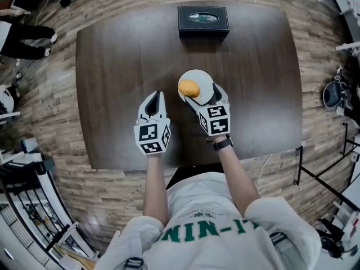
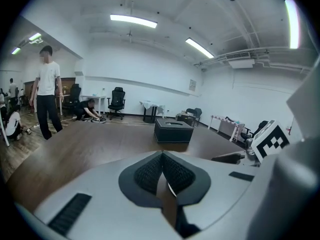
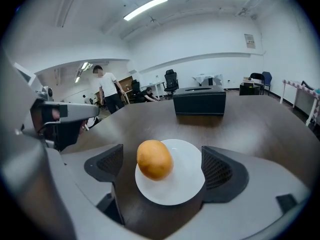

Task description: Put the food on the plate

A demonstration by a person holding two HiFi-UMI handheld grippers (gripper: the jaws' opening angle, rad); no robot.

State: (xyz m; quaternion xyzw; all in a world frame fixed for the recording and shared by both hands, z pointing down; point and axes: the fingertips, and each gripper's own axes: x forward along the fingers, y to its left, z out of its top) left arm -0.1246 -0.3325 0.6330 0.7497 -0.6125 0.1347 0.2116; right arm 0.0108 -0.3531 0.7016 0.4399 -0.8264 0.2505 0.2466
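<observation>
- L tool (image 2: 162, 156), low centre of the left gripper view: jaws shut tip to tip, nothing in them. In the head view it sits lower left of the plate, apart from it. Best left parked; it isn't needed here.
- R tool (image 3: 164, 168), bottom centre of the right gripper view: jaws spread wide, one pad each side of the plate. Neither pad touches the food, so it holds nothing.
- Food (image 3: 155, 159), frame centre: orange, roundish, resting on the left part of the plate, close to that rim. Task looks about done.
- Plate (image 3: 186, 186): small, white, flat on the dark worktop (image 3: 260, 129), lying between the R tool's jaws.
- Step in hand, as I read it: get the R tool clear w/o disturbing anything.
- Keep the jaws wide and back out straight toward the bottom edge or lift up. No sideways swing, since the left pad is the one nearest the food.
- Risks: a round item near the rim could roll off if nudged, and a light plate prob. slides if a jaw clips its edge.
- Far, top centre: black box (image 3: 199, 100), well apart from the plate and not in the way.
</observation>
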